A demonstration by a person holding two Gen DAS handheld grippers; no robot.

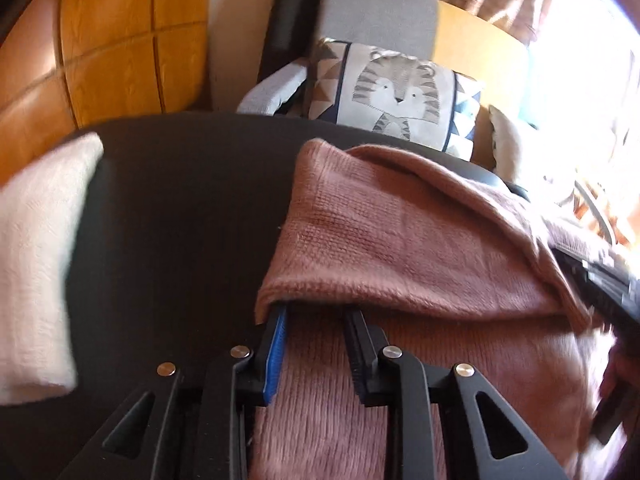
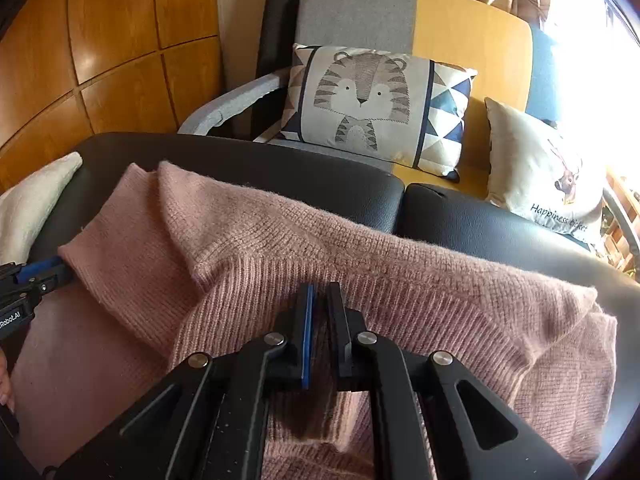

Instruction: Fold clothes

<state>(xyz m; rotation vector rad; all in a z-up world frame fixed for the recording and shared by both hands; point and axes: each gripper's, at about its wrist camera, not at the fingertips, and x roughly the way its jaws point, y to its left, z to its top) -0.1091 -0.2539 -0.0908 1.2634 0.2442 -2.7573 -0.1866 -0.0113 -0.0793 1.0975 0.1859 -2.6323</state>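
At the far left, a white folded cloth (image 1: 36, 264) was seen lying on the black padded table (image 1: 180, 208), apart from the pink knitted sweater (image 2: 320, 248). The sweater was spread across the middle and right of that table, with one layer doubled back over another.

The left gripper (image 1: 316, 312) was found with its fingers held apart and pushed under the turned-back edge of the sweater; its tips were hidden by the knit, so whether anything was being pinched there could not be told. In the right wrist view this gripper was seen at the sweater's left edge.

Further right, the right gripper (image 2: 322, 292) was pressed nearly together on a fold of the sweater, a narrow strip of knit being pinched between the pads.

Behind the table a tiger-print cushion (image 2: 372, 104) was propped on a grey armchair (image 2: 356, 12), and a pale cushion (image 2: 536, 172) lay at the right.
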